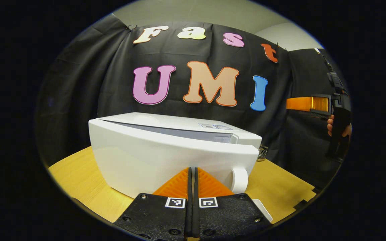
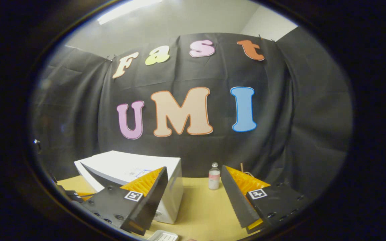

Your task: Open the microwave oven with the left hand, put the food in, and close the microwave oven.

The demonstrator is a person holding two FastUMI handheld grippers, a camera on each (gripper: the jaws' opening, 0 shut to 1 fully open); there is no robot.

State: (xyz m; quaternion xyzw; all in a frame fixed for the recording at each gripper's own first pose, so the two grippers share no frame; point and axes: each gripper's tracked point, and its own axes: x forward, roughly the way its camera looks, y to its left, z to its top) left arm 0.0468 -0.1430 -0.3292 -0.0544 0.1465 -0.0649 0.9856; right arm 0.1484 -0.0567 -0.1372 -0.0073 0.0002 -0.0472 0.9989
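Left gripper view: left gripper (image 1: pixel 193 174) at 6 o'clock, fingers pressed together w/ nothing between, tips right up at the white microwave (image 1: pixel 166 150) front, door looks closed. Round knob (image 1: pixel 240 180) at 5 o'clock beside the tips. At 3 o'clock a hand (image 1: pixel 337 127) holds the right gripper up, level, well off the table (image 1: pixel 75 177).

Right gripper view: right gripper (image 2: pixel 193 182) spread wide, holding nothing. Microwave at 8 o'clock, small bottle (image 2: pixel 214 176) betw. the fingers, farther back, open tabletop around it. White tray corner (image 2: pixel 164 236) at 6 o'clock, contents can't tell.
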